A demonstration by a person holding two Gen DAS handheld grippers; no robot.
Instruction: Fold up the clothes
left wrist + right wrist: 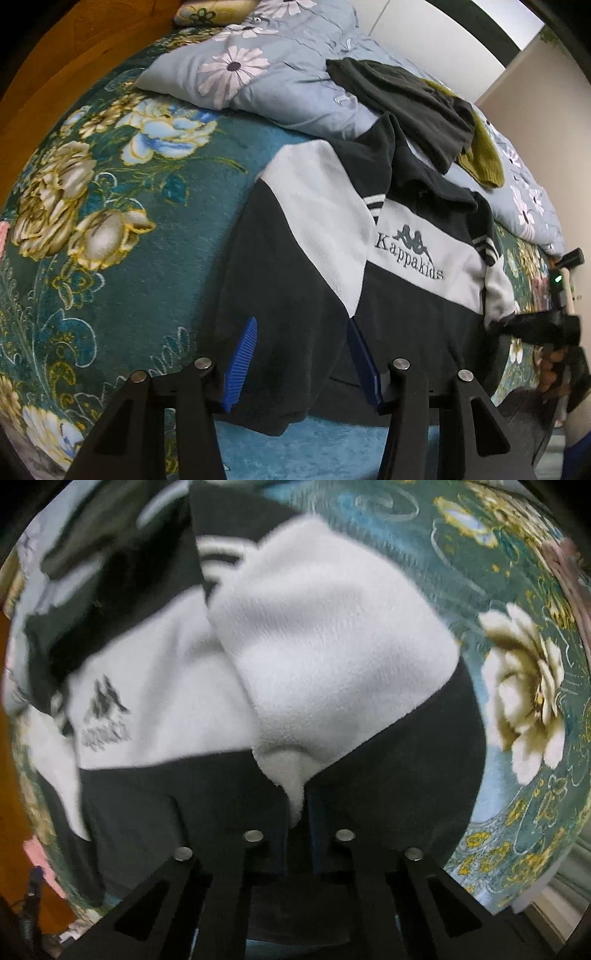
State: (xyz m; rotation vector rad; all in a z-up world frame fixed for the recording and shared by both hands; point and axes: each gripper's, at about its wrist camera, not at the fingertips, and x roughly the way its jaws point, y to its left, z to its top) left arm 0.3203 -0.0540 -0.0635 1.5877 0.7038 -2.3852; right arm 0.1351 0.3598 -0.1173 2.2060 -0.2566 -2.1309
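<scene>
Fleece sweatshirt (332, 646) pinched in the right hand-held gripper (295, 805); left hand-held gripper (301, 354) spread wide above it.

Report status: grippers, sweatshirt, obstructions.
Left gripper open over sweatshirt sleeve. Right gripper shut on sweatshirt. Dark clothes on quilt touch its collar.

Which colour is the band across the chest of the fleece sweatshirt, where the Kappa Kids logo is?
White, on the black and white fleece sweatshirt; the left wrist view shows it best.
</scene>
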